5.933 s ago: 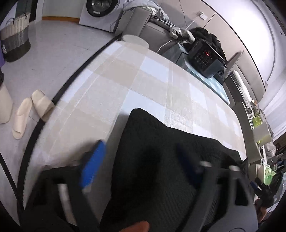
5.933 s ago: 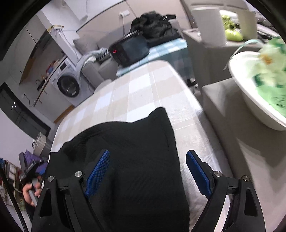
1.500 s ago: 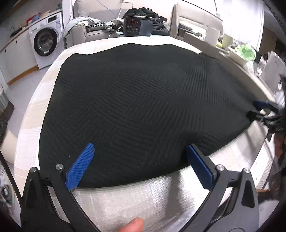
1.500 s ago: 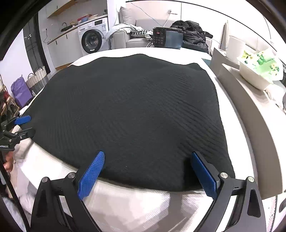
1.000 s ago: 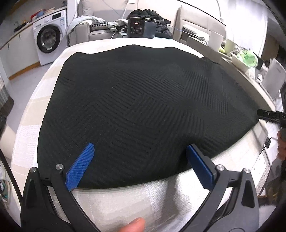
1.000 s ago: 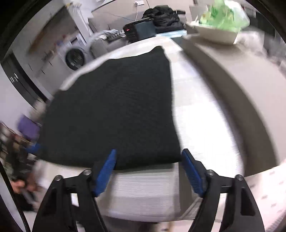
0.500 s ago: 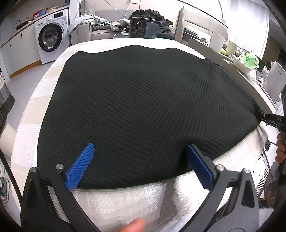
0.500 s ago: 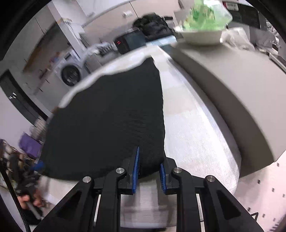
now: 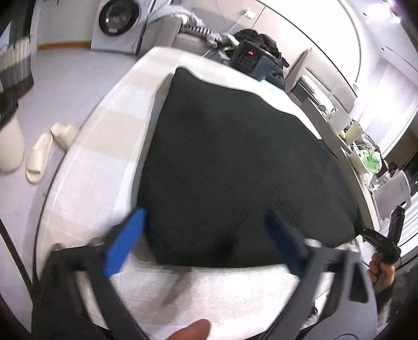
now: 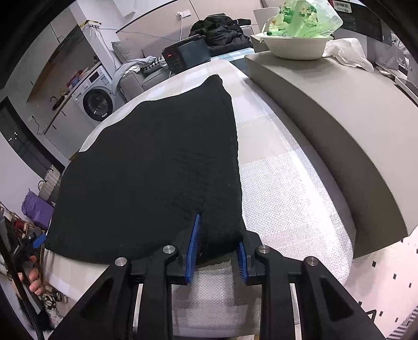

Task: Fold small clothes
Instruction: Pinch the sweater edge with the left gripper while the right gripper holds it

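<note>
On the floor at the far left of the left wrist view lay a pair of pale slippers (image 9: 44, 149), and behind them stood a washing machine (image 9: 118, 24). The table (image 9: 86, 167), covered in a beige and white checked cloth, carried a black knitted garment (image 9: 235, 162) spread flat across most of its top, its near edge lying close to the table's near edge. The left tool (image 9: 203, 240) was blurred, its blue pads (image 9: 125, 243) apart and straddling the near left corner of the garment; its jaws had just been closing, with the cloth between them but not yet pinched. A fingertip (image 9: 190, 332) showed at the bottom edge. Beyond the garment sat a dark box with a red display (image 9: 248, 58). At the right edge of that view the right tool (image 9: 376, 238) met the garment's near right corner. In the right wrist view, a hand (image 10: 32, 274) with the left tool appeared at the far left by the garment's other near corner. The right tool (image 10: 218, 251) was clamped on the near right corner of the garment (image 10: 156, 162), the cloth bunched between its blue pads (image 10: 194, 245); its jaws had just eased slightly wider while the grip held. Right of the table ran a grey ledge (image 10: 339, 125) bearing a white bowl (image 10: 295, 47) with a green bag.
</note>
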Available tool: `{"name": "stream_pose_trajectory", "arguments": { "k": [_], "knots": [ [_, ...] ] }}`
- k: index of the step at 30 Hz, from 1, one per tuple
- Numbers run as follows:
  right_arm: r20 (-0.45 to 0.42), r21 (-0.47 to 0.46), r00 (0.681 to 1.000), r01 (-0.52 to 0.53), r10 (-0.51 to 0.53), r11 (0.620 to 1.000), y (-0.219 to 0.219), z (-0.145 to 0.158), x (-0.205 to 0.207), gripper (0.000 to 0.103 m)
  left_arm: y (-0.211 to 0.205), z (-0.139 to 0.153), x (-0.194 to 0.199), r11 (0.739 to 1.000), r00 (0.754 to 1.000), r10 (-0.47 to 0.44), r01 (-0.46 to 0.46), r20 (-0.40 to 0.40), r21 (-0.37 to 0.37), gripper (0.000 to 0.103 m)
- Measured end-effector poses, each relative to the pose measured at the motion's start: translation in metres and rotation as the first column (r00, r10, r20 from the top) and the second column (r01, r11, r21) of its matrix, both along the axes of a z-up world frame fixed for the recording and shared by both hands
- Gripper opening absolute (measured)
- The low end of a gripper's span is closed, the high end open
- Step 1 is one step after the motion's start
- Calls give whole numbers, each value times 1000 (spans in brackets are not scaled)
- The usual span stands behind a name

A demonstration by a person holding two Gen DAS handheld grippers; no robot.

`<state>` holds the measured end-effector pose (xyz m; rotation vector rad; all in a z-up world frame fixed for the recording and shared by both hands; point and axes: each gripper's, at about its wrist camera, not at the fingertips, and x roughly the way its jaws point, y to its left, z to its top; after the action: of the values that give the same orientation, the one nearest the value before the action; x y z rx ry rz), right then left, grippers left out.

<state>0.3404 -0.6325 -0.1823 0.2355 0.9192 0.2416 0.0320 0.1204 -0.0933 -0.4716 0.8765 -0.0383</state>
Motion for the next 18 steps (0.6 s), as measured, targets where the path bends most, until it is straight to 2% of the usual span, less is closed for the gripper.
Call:
{"name": "stream_pose_trajectory", "arguments": {
  "k": [2, 5, 8, 11, 12, 16, 18],
  "knots": [
    [0, 1, 1000, -3, 3, 1000, 0, 0, 0, 27, 7, -4, 1, 1000, 1000, 21, -21, -2, -16, 65],
    [1, -3, 1000, -6, 6, 1000, 1, 0, 0, 28, 22, -10, 1, 992, 999, 53, -53, 3, -111, 51],
    [1, -3, 1000, -8, 8, 1000, 2, -1, 0, 31, 37, -15, 1, 984, 998, 69, -69, -3, -163, 50],
    [-2, -13, 1000, -11, 11, 1000, 4, 0, -1, 32, 48, -17, -2, 988, 993, 115, -117, -28, -105, 50],
    [-2, -15, 1000, -11, 11, 1000, 4, -1, -1, 33, 52, -18, -3, 987, 993, 118, -120, -26, -108, 50],
    [2, -13, 1000, -24, 24, 1000, 6, -1, 0, 41, 58, -22, -3, 982, 994, 108, -107, -8, -156, 50],
    [6, -13, 1000, -26, 26, 1000, 8, -1, -1, 43, 57, -26, -1, 974, 995, 96, -93, 5, -207, 50]
  ]
}}
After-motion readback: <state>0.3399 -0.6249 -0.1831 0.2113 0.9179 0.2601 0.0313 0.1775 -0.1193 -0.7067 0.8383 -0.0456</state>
